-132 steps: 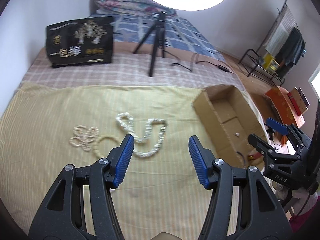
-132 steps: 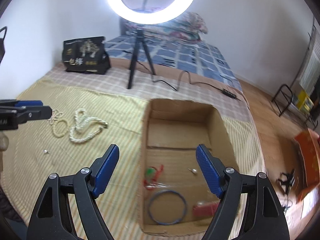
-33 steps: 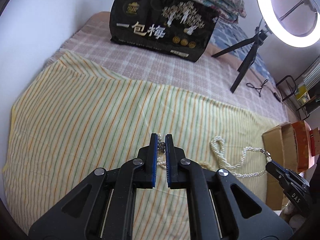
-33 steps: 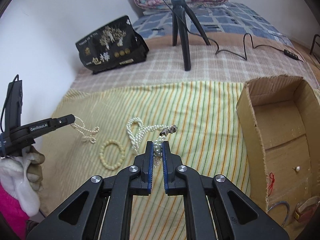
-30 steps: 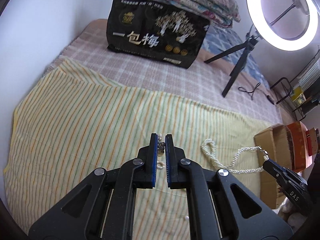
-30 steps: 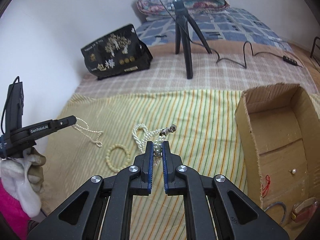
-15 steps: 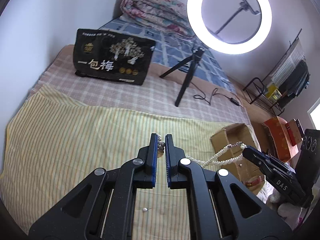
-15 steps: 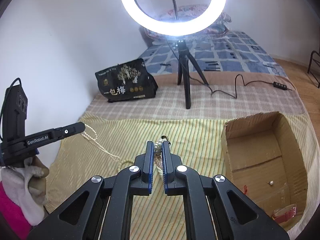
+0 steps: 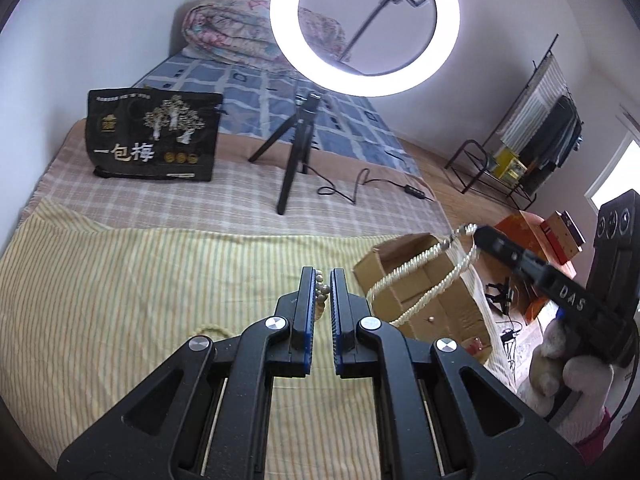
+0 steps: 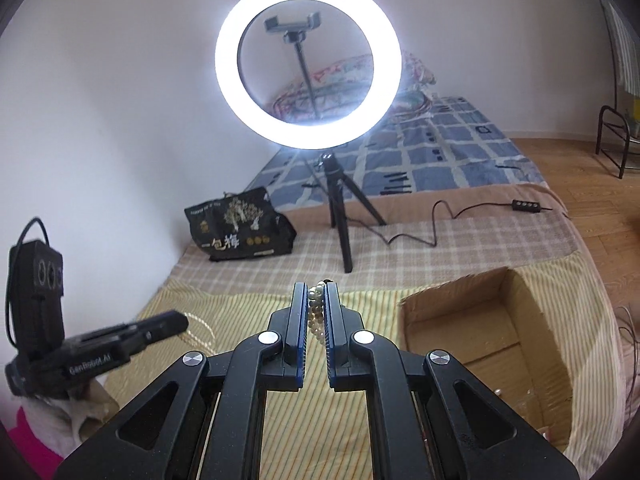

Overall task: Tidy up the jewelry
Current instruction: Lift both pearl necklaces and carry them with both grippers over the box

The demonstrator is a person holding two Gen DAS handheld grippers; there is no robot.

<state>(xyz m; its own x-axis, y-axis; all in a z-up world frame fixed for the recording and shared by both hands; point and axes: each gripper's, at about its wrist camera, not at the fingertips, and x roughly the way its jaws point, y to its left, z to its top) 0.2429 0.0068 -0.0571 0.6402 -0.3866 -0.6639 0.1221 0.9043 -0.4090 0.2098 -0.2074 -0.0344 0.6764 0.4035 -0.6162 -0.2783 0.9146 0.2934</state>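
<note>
Pearls (image 9: 321,285) show as a few small beads pinched between the blue pads of the left gripper (image 9: 322,280), held in the air above the yellow striped cloth (image 9: 140,280). In this left wrist view the cloth is the landmark. At its right edge sits an open cardboard box (image 9: 432,300). Above the box, the right gripper (image 9: 486,236) reaches in from the right, its tip closed on a thick pearl rope (image 9: 416,264) that hangs in a loop in front of the box. Beyond the cloth's far edge stand a black bag (image 9: 154,140) and a tripod (image 9: 296,152) carrying a lit ring light (image 9: 364,24).

From the right wrist view, the right gripper (image 10: 316,292) has its pads pressed onto a cluster of the pearl rope's beads (image 10: 316,308), held above the cloth (image 10: 240,320). The box (image 10: 500,320) lies at the cloth's right side. Over the cloth's left side, the left gripper (image 10: 176,322) points inward; whether it is closed cannot be told from this view, though a thin pearl strand (image 10: 200,326) trails from its tip.
</note>
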